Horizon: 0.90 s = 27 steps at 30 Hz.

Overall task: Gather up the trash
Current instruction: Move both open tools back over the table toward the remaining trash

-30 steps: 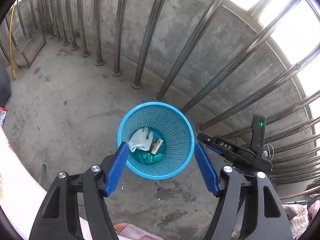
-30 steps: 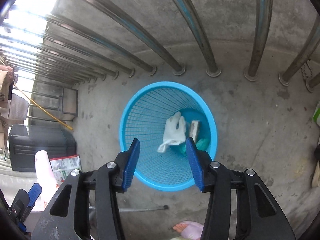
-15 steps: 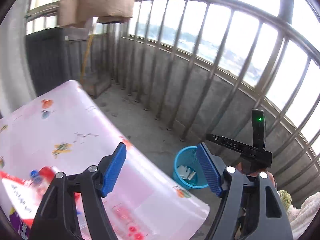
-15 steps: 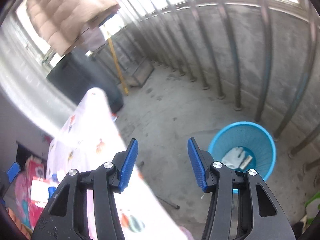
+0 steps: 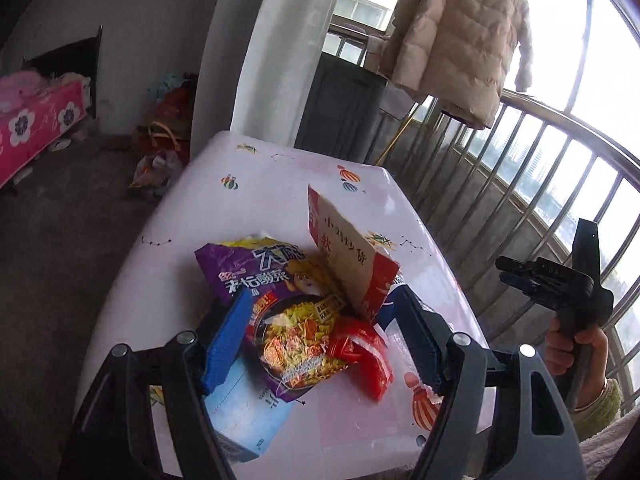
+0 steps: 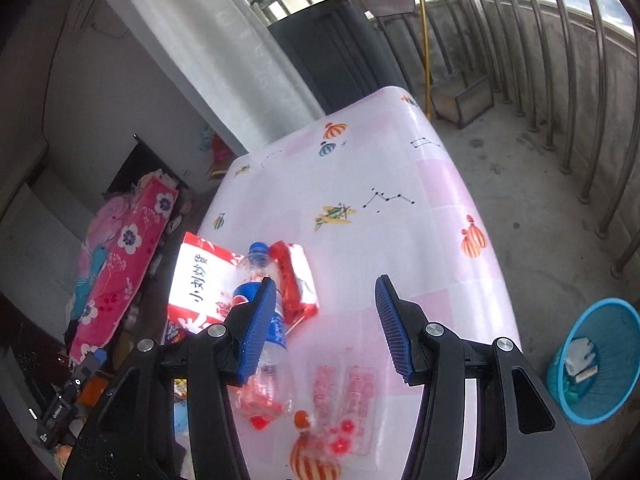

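Trash lies heaped at the near end of the surface: a purple noodle packet, a red wrapper, a plastic bottle and a red-and-white paper bag. Current step, as judged: selecting the next piece. Left tool stands wide, framing the noodle packet; right tool stands wide above bare surface beside the bottle. Next move calls for lowering and closing on one item. The bottle's lower half is blurred. Farther off, the blue basket stands on the floor.

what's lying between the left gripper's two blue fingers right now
In the left wrist view, the open left gripper frames a purple instant noodle packet with a crumpled red wrapper beside it, both lying on the pink patterned tablecloth; neither is gripped.
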{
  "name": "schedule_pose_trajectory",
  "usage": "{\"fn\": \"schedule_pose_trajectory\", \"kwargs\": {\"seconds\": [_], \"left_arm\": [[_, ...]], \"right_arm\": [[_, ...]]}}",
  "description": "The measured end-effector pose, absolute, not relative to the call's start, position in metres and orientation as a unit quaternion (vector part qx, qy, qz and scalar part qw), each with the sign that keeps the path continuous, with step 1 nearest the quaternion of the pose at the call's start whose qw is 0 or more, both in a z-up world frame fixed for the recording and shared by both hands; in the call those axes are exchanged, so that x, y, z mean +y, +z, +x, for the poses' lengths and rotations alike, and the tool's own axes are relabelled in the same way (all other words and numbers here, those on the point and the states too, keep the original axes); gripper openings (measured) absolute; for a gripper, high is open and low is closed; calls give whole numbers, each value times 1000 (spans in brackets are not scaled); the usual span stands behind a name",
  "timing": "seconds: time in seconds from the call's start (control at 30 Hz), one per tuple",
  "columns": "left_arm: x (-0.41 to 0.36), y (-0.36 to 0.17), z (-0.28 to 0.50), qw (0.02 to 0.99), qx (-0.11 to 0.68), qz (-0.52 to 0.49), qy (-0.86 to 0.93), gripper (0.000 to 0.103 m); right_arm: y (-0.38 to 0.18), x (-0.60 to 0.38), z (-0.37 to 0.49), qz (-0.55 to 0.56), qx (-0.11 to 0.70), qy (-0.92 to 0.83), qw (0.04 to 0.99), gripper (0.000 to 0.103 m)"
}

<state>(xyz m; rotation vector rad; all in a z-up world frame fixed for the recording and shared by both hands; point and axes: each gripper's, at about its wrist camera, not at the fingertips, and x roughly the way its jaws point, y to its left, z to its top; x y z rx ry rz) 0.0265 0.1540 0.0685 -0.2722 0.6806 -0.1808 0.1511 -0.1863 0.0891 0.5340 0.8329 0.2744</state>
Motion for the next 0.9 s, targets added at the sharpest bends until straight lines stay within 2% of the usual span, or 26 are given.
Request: {"fn": "schedule_pose_trajectory", "kwargs": {"seconds": [0.63, 0.9], "left_arm": [[110, 48, 61, 931, 299, -85, -190, 71], [95, 35, 55, 921, 311, -82, -221, 71]], "right_arm": [[109, -140, 149, 272, 429, 104, 855, 50], [109, -138, 147, 281, 431, 102, 851, 50]]}}
